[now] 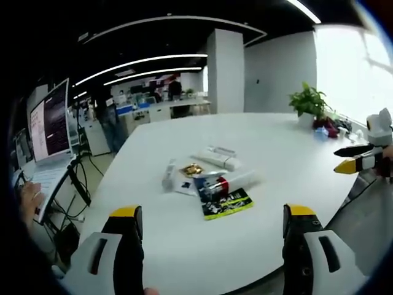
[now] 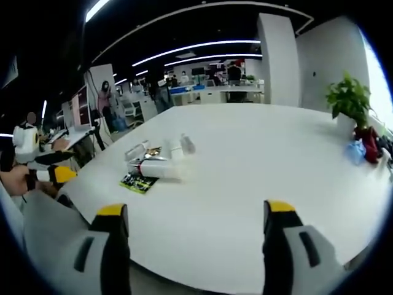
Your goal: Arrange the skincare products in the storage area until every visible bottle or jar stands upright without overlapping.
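Observation:
Several skincare products lie in a loose pile on the white table point(image 1: 276, 147). Among them are a white tube point(image 1: 218, 158), a grey tube point(image 1: 169, 174), a bottle with a red band point(image 1: 224, 184) and a green-black packet point(image 1: 227, 204), all on their sides. My left gripper point(image 1: 212, 212) is open, short of the pile and above the near table edge. My right gripper point(image 2: 196, 209) is open too, and well back from the pile. From its side I see the lying white tube point(image 2: 156, 170), the packet point(image 2: 139, 182) and small bottles point(image 2: 178, 147). Each gripper appears at the edge of the other's view.
A potted plant point(image 1: 309, 101) point(image 2: 349, 98) with red and blue items beside it stands at the table's far side. A lit screen and laptop point(image 1: 49, 126) sit on a stand by the table's edge. People stand in the office behind.

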